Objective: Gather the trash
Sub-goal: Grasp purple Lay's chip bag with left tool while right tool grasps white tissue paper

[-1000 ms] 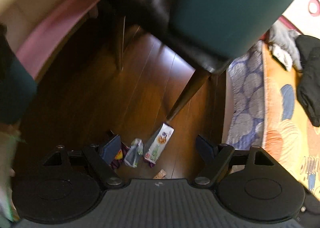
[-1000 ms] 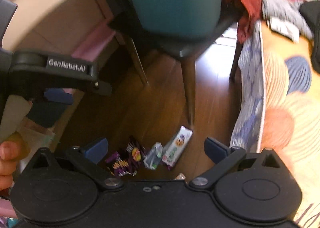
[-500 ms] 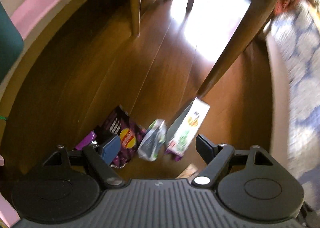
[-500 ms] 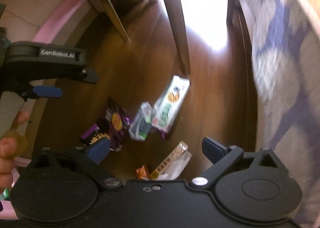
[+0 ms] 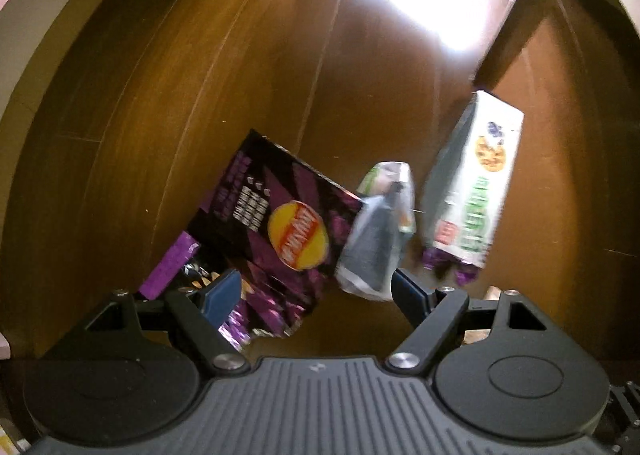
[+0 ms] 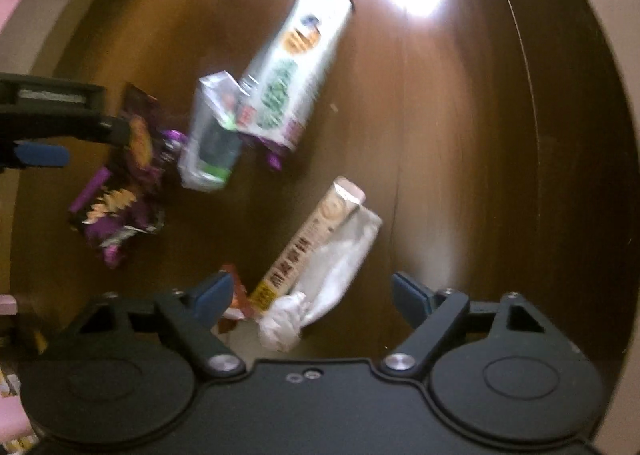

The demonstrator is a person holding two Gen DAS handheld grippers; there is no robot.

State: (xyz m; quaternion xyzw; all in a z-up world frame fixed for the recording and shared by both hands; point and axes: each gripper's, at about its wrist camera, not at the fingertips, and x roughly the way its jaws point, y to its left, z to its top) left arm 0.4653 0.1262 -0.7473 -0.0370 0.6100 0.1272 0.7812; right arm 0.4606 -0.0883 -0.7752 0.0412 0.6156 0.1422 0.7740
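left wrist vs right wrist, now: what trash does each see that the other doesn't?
Only the left wrist view: nothing extra among the trash, though it shows the purple chip bag far more fully.

Only the right wrist view: a long tan wrapper beside crumpled white paper, an orange scrap, and the left hand-held gripper.

Both: the purple chip bag, the clear plastic wrapper and the white-and-green cookie packet on the wood floor.

Glossy foil is seen on the purple chip bag (image 5: 280, 223), crinkly clear plastic on the small wrapper (image 5: 376, 239), smooth printed film on the white cookie pack (image 5: 476, 191). Polished wood is shown by the floor (image 5: 160, 103).
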